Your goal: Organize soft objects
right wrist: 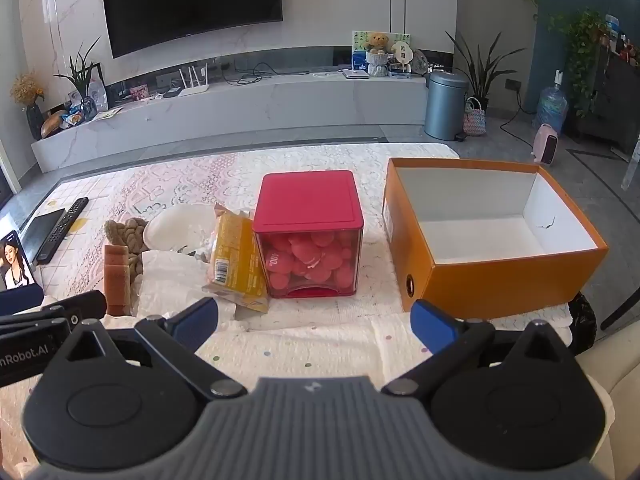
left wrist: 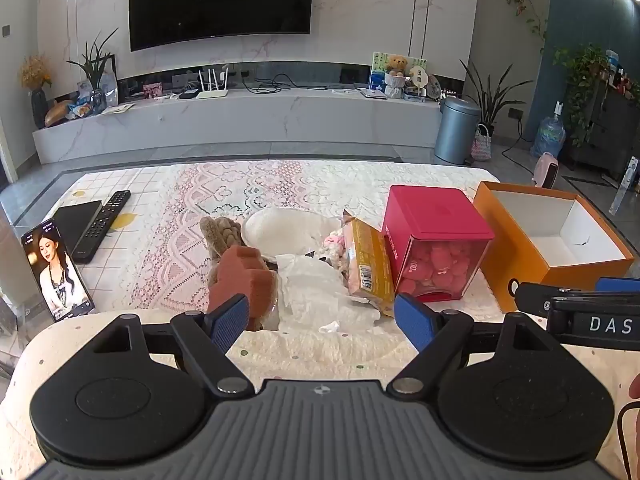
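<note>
A pile of soft things lies mid-table: a brown sponge block (left wrist: 240,276), a braided tan rope toy (left wrist: 222,232), a white round pad (left wrist: 288,232), crumpled white tissue (left wrist: 320,292) and a yellow packet (left wrist: 370,268). A red-lidded clear box (right wrist: 310,236) holds pink puffs. To its right stands an empty orange box (right wrist: 492,240). My left gripper (left wrist: 322,320) is open just short of the pile, its left finger in front of the sponge. My right gripper (right wrist: 316,326) is open before the red box, nothing between its fingers.
A phone (left wrist: 58,270) leans at the table's left edge beside a remote (left wrist: 106,224) and a black case (left wrist: 76,220). The lace tablecloth (left wrist: 240,184) stretches behind the pile. Beyond the table are a TV console (left wrist: 240,120) and a grey bin (left wrist: 456,130).
</note>
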`<state>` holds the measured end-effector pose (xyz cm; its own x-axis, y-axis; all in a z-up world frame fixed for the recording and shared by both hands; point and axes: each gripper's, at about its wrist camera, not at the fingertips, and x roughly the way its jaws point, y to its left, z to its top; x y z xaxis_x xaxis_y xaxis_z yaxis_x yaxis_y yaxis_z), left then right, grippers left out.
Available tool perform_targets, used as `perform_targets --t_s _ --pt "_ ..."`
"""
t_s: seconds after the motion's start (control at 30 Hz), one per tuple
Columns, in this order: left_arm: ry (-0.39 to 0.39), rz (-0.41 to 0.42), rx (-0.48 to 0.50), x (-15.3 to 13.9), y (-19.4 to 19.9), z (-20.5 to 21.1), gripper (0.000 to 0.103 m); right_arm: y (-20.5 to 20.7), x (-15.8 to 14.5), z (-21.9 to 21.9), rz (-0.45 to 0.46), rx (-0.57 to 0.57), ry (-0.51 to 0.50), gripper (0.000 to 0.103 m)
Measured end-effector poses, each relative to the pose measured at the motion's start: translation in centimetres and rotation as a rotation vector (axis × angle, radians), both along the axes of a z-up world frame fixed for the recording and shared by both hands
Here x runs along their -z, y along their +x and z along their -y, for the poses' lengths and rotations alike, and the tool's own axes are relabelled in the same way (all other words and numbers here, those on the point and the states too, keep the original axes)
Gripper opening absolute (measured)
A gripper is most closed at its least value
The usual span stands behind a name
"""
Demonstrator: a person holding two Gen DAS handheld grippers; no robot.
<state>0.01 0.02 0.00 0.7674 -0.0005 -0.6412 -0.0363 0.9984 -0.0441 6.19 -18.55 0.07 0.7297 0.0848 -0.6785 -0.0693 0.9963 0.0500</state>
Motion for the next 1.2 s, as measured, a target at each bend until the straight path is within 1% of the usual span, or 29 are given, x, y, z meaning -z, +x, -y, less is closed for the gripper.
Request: perform_targets --t_s 0.1,0.27,0.3,0.83,0.9,1.2 --pt "0.003 0.002 0.000 -0.01 -0.02 0.02 0.097 -0.13 0.15 0.03 -0.002 0.001 0.002 0.100" --pt "0.008 0.002 0.001 0.02 0.01 0.00 0.097 0.09 -0.45 -0.18 -0.005 -0.001 0.001 0.100" --pt "0.009 0.003 0.002 0.01 0.01 0.03 0.097 -0.15 -0.07 -0.04 0.001 0.004 0.004 0.100" --pt "0.018 0.004 0.002 0.02 0.02 0.13 0.097 -0.02 -0.38 -0.16 0.003 0.003 0.005 0.100" --pt "0.017 0.003 0.001 -0.42 0.02 0.30 0.097 -0.03 -0.44 -0.21 0.004 0.002 0.003 0.100" --pt "0.016 0.001 0.002 -0.44 -0.25 0.27 0.097 -0.03 -0.49 -0.28 0.001 0.001 0.002 0.100"
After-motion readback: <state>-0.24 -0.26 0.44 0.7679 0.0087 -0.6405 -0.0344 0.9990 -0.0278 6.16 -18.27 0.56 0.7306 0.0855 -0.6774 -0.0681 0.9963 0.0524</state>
